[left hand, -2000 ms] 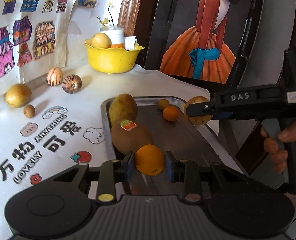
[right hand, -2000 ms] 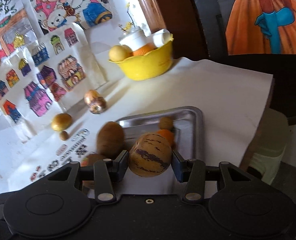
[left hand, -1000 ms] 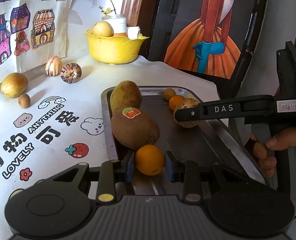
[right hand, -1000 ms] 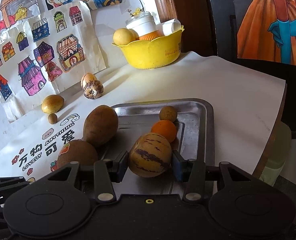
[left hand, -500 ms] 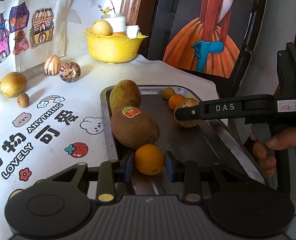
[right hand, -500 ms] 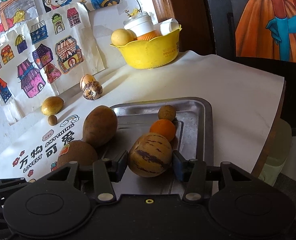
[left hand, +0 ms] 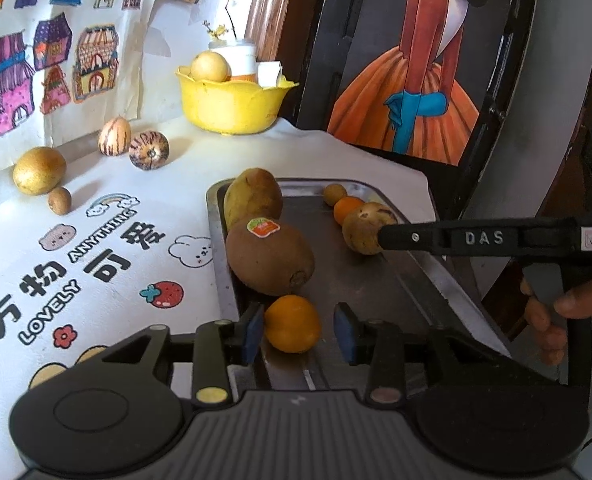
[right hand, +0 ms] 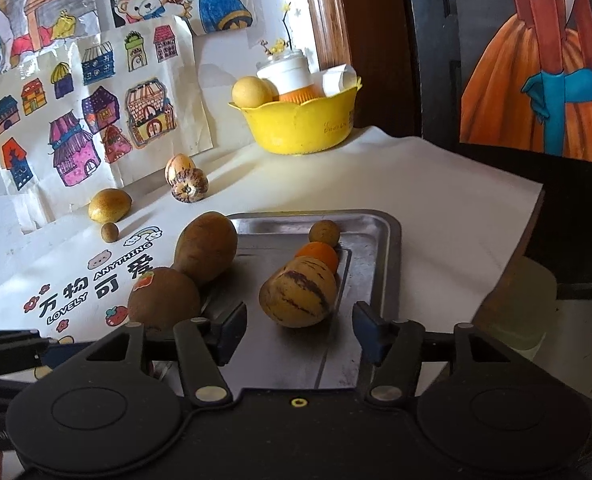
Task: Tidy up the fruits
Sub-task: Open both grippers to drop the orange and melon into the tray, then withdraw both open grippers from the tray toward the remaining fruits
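Counts — on the metal tray (right hand: 392,264): two brown fruits (right hand: 206,252), two oranges (left hand: 292,323), one striped melon (right hand: 298,297); far left — two striped fruits (right hand: 189,186).

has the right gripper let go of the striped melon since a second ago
Yes. The right gripper has opened; its fingers stand clear of the striped melon, which rests on the metal tray.

Glossy metal tray (right hand: 388,248) — glossy yellow plastic bowl (right hand: 300,128)
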`<move>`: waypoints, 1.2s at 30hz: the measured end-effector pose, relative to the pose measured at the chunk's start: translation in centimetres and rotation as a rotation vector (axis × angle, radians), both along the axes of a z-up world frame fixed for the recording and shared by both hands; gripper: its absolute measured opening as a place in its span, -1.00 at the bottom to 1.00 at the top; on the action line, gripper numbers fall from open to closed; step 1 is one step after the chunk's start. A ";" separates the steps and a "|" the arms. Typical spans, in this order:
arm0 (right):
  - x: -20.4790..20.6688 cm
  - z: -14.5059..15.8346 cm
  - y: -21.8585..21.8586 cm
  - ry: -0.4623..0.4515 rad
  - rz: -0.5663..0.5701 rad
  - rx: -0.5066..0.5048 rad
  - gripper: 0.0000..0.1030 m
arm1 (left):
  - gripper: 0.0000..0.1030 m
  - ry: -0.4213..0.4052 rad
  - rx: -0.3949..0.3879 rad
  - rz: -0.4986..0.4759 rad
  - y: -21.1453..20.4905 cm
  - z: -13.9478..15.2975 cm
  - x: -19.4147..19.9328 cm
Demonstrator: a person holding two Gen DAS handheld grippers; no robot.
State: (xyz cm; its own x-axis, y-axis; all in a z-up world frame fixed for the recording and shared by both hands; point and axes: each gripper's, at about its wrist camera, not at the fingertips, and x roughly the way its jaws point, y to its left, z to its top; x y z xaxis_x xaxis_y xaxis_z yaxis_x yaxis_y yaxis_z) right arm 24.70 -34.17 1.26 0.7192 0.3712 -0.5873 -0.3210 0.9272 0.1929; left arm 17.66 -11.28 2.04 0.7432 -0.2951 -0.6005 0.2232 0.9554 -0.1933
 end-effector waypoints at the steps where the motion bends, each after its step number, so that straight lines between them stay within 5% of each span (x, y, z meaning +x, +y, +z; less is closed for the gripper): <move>1: -0.3 0.2 -0.1 -0.006 -0.001 -0.003 0.27 | 0.01 -0.005 0.000 0.006 0.1 0.2 -0.2; 5: -1.7 0.9 -0.3 -0.034 -0.006 -0.017 0.44 | 0.16 -0.029 -0.003 0.027 0.4 1.0 -1.2; 16: -5.8 2.9 -0.3 -0.082 0.013 -0.032 0.85 | 0.98 -0.066 -0.030 0.128 2.7 2.6 -3.8; 36: -12.5 2.1 3.8 0.178 0.176 -0.055 0.99 | 0.99 0.065 -0.060 0.217 8.7 0.6 -6.4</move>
State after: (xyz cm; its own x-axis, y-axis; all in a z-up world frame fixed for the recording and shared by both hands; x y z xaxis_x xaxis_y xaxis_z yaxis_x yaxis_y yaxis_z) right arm 12.19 -30.32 3.32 0.5299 0.4453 -0.7218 -0.4438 0.8708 0.2115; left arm 11.24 -2.57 2.63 0.7533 -0.1689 -0.6356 -0.0012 0.9661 -0.2581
